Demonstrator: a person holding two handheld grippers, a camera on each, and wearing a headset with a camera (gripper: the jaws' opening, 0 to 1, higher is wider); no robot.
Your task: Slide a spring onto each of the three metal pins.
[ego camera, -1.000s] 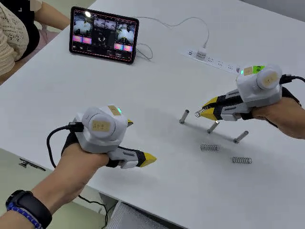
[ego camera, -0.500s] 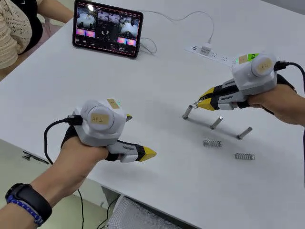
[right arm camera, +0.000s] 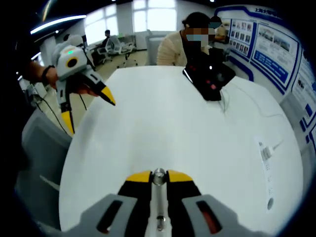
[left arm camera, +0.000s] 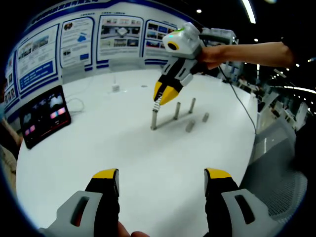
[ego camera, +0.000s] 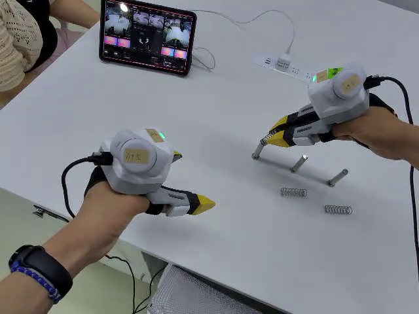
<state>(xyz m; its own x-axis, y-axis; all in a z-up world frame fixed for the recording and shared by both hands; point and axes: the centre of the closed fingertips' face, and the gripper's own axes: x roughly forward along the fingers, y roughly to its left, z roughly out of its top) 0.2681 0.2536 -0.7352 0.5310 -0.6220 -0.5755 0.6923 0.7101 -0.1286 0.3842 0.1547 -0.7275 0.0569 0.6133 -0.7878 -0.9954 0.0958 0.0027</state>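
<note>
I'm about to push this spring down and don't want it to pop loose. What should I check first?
1. The spring is clamped in the right gripper: ok.
2. Its end is over the first pin: ok, they meet in the left gripper view.
3. It is already threaded on that pin: cannot tell.
4. The other two pins are bare: ok.
5. The two spare springs lie on the table, apart from the pins: ok.
6. The left gripper is open and away from the pins: ok.

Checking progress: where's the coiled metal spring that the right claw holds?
In the head view, right of centre, the coiled metal spring sticks out of the right claw, its free end over the top of the leftmost upright grey metal pin.
</note>
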